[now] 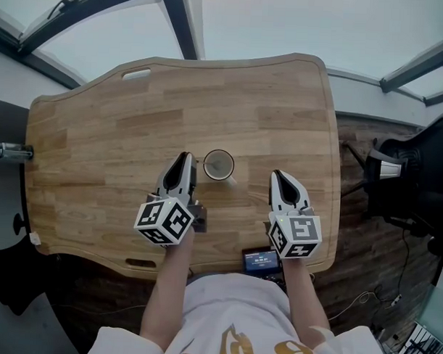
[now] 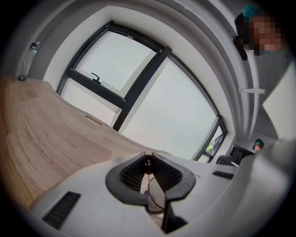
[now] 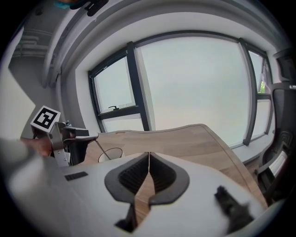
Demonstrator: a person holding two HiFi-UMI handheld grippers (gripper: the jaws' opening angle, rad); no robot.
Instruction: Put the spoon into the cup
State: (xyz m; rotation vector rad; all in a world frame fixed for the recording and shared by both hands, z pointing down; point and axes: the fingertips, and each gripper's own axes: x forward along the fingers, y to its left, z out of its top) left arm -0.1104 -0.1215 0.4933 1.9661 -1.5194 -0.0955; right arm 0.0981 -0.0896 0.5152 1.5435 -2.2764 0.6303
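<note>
A pale round cup (image 1: 219, 165) stands on the wooden table (image 1: 122, 111), a little ahead of me. My left gripper (image 1: 182, 159) sits just left of the cup, shut on the spoon (image 2: 155, 192), whose metal shows between the jaws. In the right gripper view the spoon (image 3: 102, 149) is a thin rod slanting from the left gripper (image 3: 88, 137) down to the cup (image 3: 111, 153) rim. My right gripper (image 1: 278, 175) is to the right of the cup, shut with nothing in it (image 3: 149, 155).
A clear bottle (image 1: 10, 151) stands at the table's far left edge. A small device with a lit screen (image 1: 261, 260) lies at the near edge by my body. A black chair (image 1: 417, 179) stands right of the table. Large windows run behind the far edge.
</note>
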